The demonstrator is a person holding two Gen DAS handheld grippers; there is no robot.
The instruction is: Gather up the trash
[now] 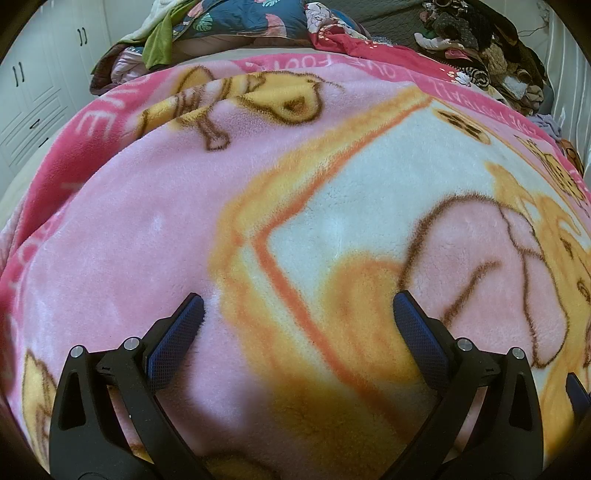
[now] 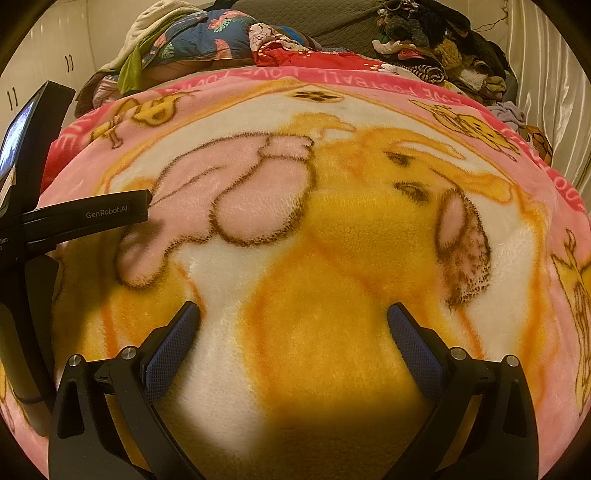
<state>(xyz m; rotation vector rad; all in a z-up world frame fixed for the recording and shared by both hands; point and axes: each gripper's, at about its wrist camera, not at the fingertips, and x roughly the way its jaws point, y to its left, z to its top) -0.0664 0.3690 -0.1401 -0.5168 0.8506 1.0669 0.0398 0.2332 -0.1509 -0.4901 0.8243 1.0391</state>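
Note:
I see no trash in either view. A pink, yellow and white fleece blanket [image 1: 295,206] with cartoon prints covers the bed and fills both views [image 2: 332,258]. My left gripper [image 1: 297,306] is open and empty, hovering just above the blanket. My right gripper [image 2: 293,314] is open and empty, also just above the blanket. The body of the left gripper device [image 2: 85,216] shows at the left edge of the right wrist view.
A pile of clothes and bedding [image 1: 229,22] lies at the far end of the bed, with more dark clothes [image 1: 480,48] at the far right. White cupboards [image 1: 33,92] stand at the left. A pale curtain [image 2: 546,81] hangs at the right.

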